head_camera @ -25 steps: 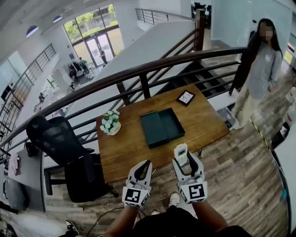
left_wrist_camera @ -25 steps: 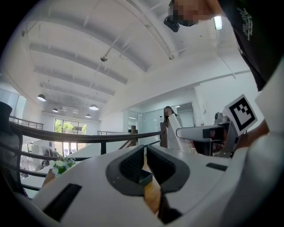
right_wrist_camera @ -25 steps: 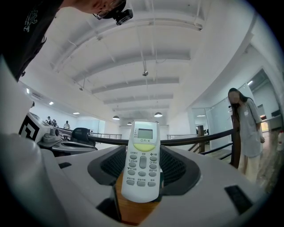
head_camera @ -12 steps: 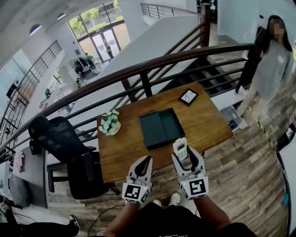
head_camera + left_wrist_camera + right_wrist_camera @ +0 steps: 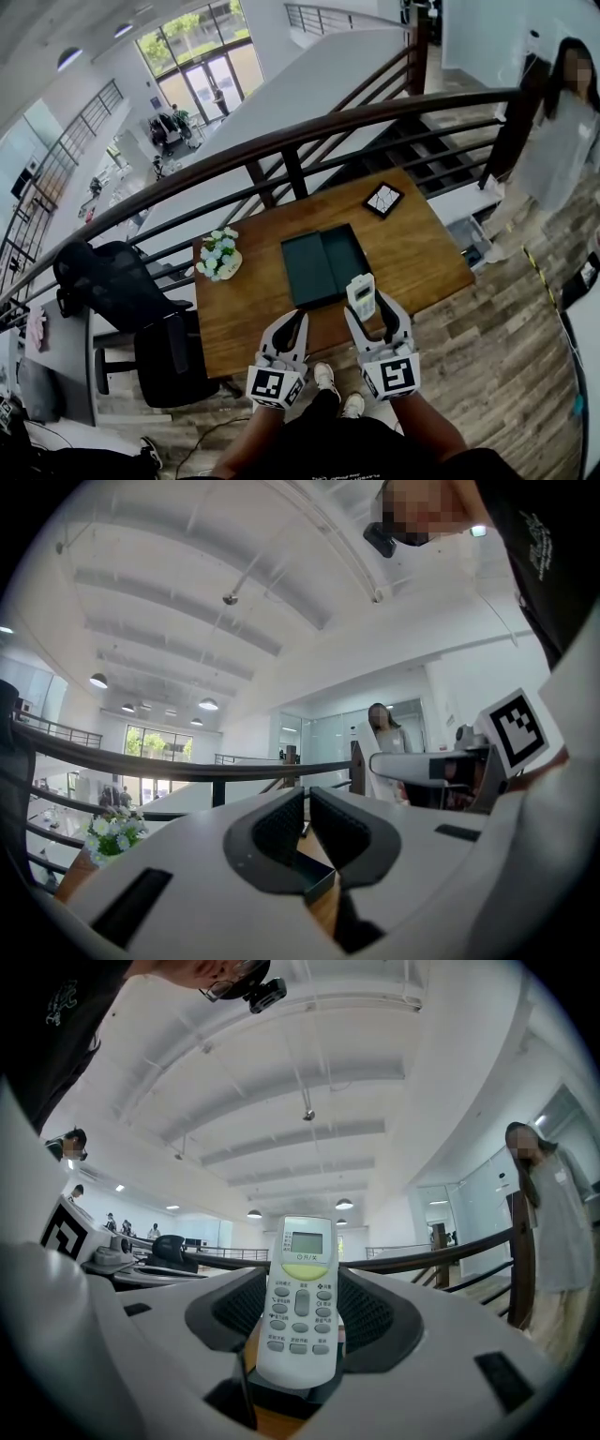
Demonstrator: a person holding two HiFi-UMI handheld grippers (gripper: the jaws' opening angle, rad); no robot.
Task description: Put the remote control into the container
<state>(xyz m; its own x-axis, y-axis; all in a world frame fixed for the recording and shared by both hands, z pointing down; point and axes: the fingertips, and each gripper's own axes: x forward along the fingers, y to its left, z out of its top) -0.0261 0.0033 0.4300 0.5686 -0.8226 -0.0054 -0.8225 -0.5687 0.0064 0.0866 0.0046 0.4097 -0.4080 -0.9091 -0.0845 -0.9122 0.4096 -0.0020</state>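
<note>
Remote control [image 5: 300, 1297] of white plastic, long and flat, stands upright between the ribbed black pads of the right tongs [image 5: 368, 314], which grip its lower part. It is in the air over the near edge of the brown wooden surface [image 5: 422, 253], close to the dark green flat rectangular container [image 5: 309, 272] but not inside it. The right gripper view shows its small grey screen, one yellow-green button and rows of grey buttons; the head view shows only a white shape. The container lies open on the surface and appears only in the head view. The left tongs [image 5: 307, 808] are almost together, with a thin slit and nothing in it. Small white flowers [image 5: 217, 253] stand at the surface's left side.
</note>
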